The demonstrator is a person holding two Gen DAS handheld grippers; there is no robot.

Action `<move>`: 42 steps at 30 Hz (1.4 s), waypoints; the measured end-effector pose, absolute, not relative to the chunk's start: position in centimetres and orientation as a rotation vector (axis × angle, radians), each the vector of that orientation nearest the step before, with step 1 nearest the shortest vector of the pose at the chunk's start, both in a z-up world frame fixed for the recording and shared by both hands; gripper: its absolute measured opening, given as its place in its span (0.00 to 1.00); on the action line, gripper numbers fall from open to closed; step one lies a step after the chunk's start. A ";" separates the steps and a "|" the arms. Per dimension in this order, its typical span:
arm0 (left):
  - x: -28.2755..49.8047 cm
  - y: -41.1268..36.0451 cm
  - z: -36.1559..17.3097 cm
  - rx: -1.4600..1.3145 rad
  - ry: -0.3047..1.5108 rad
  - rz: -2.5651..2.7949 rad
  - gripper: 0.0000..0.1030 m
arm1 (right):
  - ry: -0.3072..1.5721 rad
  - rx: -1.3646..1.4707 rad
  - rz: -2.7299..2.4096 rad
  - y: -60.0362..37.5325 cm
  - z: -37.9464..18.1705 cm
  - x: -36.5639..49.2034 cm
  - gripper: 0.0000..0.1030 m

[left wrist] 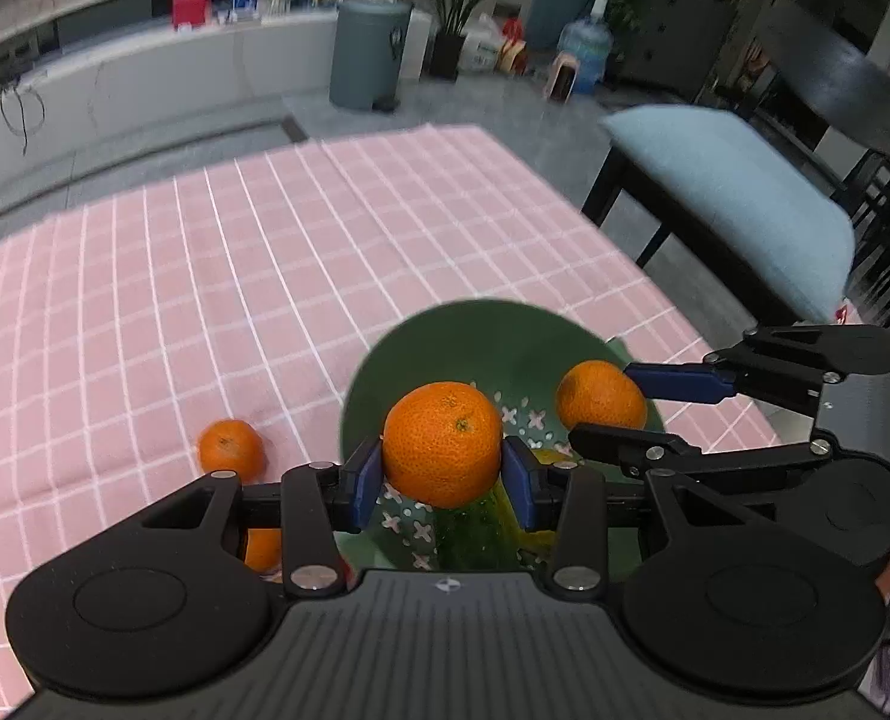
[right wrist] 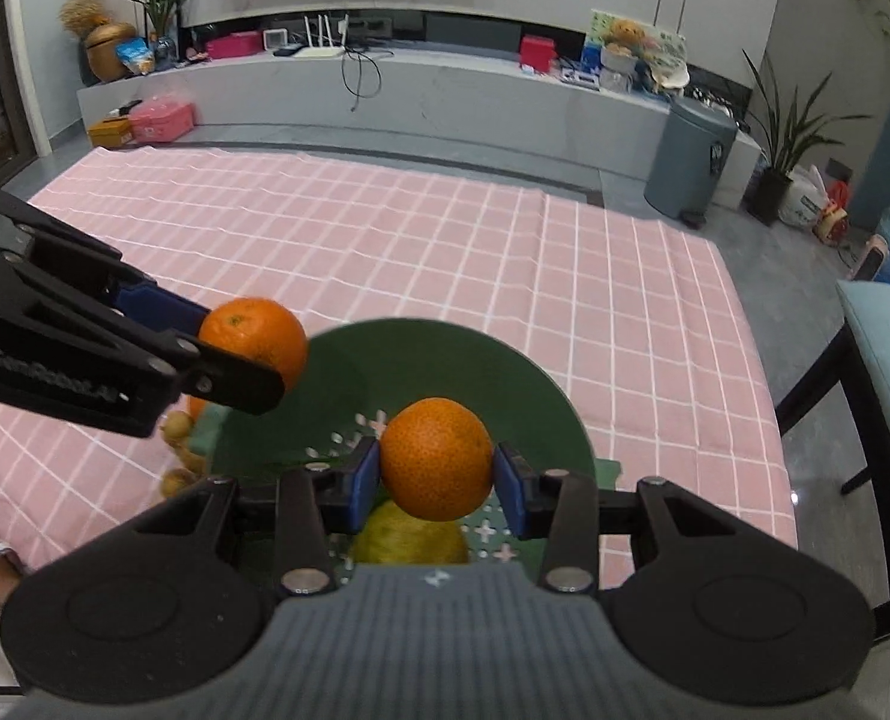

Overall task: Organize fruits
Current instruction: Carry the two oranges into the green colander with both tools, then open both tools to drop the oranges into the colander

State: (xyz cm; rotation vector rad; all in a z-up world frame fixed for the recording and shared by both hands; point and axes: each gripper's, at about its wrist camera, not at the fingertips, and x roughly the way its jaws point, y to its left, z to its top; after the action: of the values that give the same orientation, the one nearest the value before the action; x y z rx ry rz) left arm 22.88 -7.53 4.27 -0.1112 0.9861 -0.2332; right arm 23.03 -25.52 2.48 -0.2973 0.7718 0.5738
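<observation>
- The left tongs (left wrist: pixel 442 474) clamp a mandarin (left wrist: pixel 442 443) between their blue pads (left wrist: pixel 366 479), one pad on each side of the fruit.
- This mandarin hangs above the green bowl (left wrist: pixel 445 336), clear of its floor.
- The right tongs (right wrist: pixel 437 480) grip a second mandarin (right wrist: pixel 436 457) the same way, also over the bowl (right wrist: pixel 505 360).
- In the left wrist view the right tongs (left wrist: pixel 610 405) come in from the right edge with their fruit (left wrist: pixel 601 393) over the far right part of the bowl.
- In the right wrist view the left tongs (right wrist: pixel 247 354) reach in from the left with their fruit (right wrist: pixel 253 336) at the bowl's left rim.
- The bowl is a colander with cross-shaped holes (left wrist: pixel 421 531) in its floor.
- A yellow-green fruit (right wrist: pixel 409 534) lies inside it, under the right tongs.
- The bowl stands on a worktop covered with a pink checked cloth (left wrist: pixel 175 276).
- A loose mandarin (left wrist: pixel 231 450) rests on the cloth, just left of the bowl.
- Another orange fruit (left wrist: pixel 262 549) shows partly behind the left tongs' frame.
- Small yellowish fruits (right wrist: pixel 178 423) sit beside the bowl's left side.
- A chair with a pale blue cushion (left wrist: pixel 733 198) stands beside the worktop.
</observation>
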 end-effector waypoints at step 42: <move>25.4 -7.7 1.3 -0.119 1.038 -0.293 0.62 | 0.810 -0.421 0.543 -23.2 -1.7 26.2 0.50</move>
State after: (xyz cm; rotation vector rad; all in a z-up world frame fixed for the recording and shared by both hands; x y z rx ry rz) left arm 25.41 -7.73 1.30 -0.1190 1.0384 -0.2934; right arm 26.23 -23.19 -1.65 -0.4213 0.8099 0.5430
